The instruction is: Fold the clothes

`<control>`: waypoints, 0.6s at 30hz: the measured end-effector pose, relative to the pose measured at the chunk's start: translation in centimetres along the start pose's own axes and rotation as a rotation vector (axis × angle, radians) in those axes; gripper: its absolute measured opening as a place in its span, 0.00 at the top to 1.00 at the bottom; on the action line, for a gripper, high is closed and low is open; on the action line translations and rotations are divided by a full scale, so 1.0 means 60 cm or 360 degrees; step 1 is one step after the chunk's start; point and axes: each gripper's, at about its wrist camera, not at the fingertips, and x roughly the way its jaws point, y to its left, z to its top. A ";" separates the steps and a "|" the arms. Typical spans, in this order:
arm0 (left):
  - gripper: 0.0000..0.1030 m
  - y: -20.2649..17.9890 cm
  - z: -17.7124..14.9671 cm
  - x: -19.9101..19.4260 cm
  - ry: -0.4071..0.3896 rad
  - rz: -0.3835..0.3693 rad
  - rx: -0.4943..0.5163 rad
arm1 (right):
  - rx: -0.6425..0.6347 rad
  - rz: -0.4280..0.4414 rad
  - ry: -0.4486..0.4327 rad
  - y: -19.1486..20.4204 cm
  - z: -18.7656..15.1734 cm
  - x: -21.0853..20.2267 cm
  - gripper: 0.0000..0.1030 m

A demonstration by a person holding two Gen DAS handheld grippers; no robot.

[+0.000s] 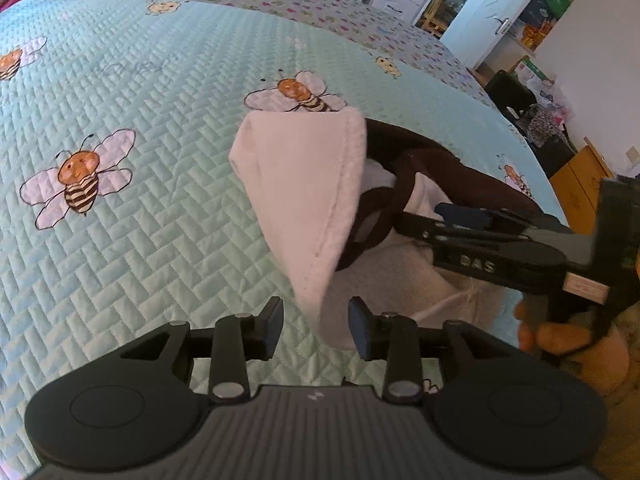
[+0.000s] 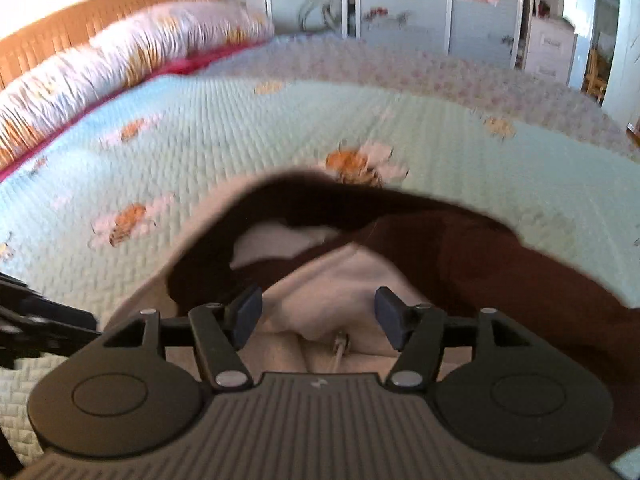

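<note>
Both wrist views low over bedspread (image 1: 140, 240)

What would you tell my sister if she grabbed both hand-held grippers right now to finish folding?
Left hand-held gripper: open, empty, at the near tip of the white flap.
Right hand-held gripper: open, empty, over the garment's pale middle, a drawstring just below.
The white and brown garment lies bunched on the bee quilt, near the bed's edge.
Done: one white flap is turned over the brown part.
Left: it isn't a neat rectangle yet, so flatten it and finish the folds.
</note>
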 end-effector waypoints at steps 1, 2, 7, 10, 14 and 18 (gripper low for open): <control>0.63 0.003 0.000 0.002 0.0004 0.0010 -0.0004 | 0.0001 -0.0014 0.0006 0.001 -0.005 0.007 0.38; 0.63 0.005 0.000 0.004 0.0007 0.0020 -0.0006 | 0.0003 -0.0028 0.0013 0.002 -0.011 0.013 0.39; 0.63 0.001 0.002 0.003 0.0010 0.0064 0.0020 | 0.0103 -0.0021 -0.0015 -0.002 -0.041 0.014 0.86; 0.61 -0.007 0.010 -0.009 -0.0032 0.0082 0.0046 | 0.0195 -0.0017 -0.0141 -0.011 -0.066 -0.037 0.94; 0.51 -0.034 0.034 -0.022 -0.0127 0.0151 0.0114 | 0.0286 -0.0020 -0.0284 -0.027 -0.107 -0.111 0.99; 0.48 -0.079 0.065 -0.017 -0.0177 0.0153 0.0199 | 0.0370 -0.0038 -0.0267 -0.039 -0.153 -0.151 0.99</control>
